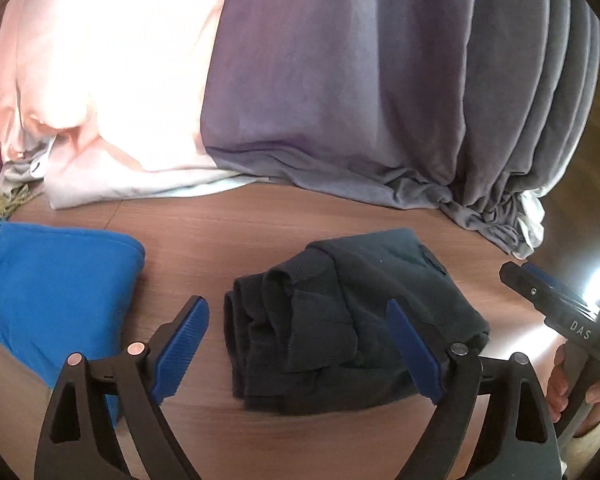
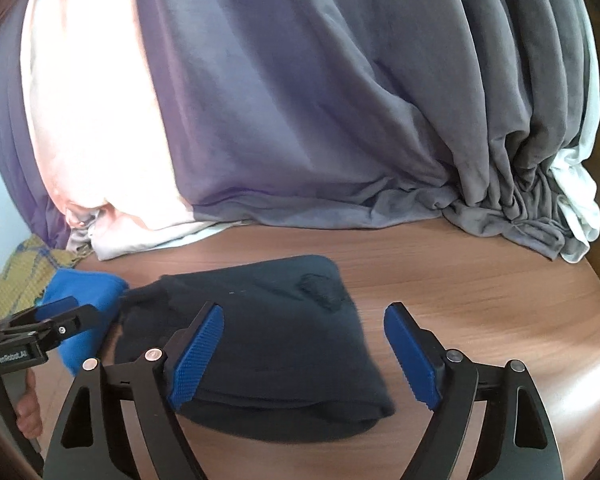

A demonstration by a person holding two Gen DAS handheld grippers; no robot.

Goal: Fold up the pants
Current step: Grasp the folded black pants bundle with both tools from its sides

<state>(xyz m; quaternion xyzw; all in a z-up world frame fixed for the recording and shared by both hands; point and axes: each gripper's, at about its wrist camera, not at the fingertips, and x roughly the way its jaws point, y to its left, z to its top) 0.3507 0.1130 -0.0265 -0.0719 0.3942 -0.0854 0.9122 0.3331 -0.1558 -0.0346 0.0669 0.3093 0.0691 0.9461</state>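
From my left wrist view, my left gripper (image 1: 298, 312) stands with its jaws wide apart, nothing pinched between the blue pads (image 1: 180, 344). The folded dark pants (image 1: 352, 320) lie on the wooden table (image 1: 204, 224) just ahead, at twelve o'clock of the gripper; the right pad overlaps the bundle's near right part in the picture, but whether it touches the cloth I cannot tell. At nine o'clock a folded blue cloth (image 1: 56, 280) rests on the table, apart from the pants. At three o'clock I see my right gripper (image 1: 560, 300) from the side, with a hand (image 1: 576, 392) on its handle.

From my right wrist view, my right gripper (image 2: 304, 346) is likewise spread open and empty. The pants (image 2: 268, 328) lie at eleven o'clock of it, its left pad in front of the bundle, its right pad over bare table (image 2: 480, 280). At nine o'clock my left gripper (image 2: 56, 316) shows, with the blue cloth (image 2: 84, 292) behind it and a yellow checked fabric (image 2: 28, 276) further left.

Farther off, at twelve o'clock, grey-purple curtains (image 2: 300, 120) and a pale pink curtain (image 1: 108, 80) hang down onto the table's far edge.
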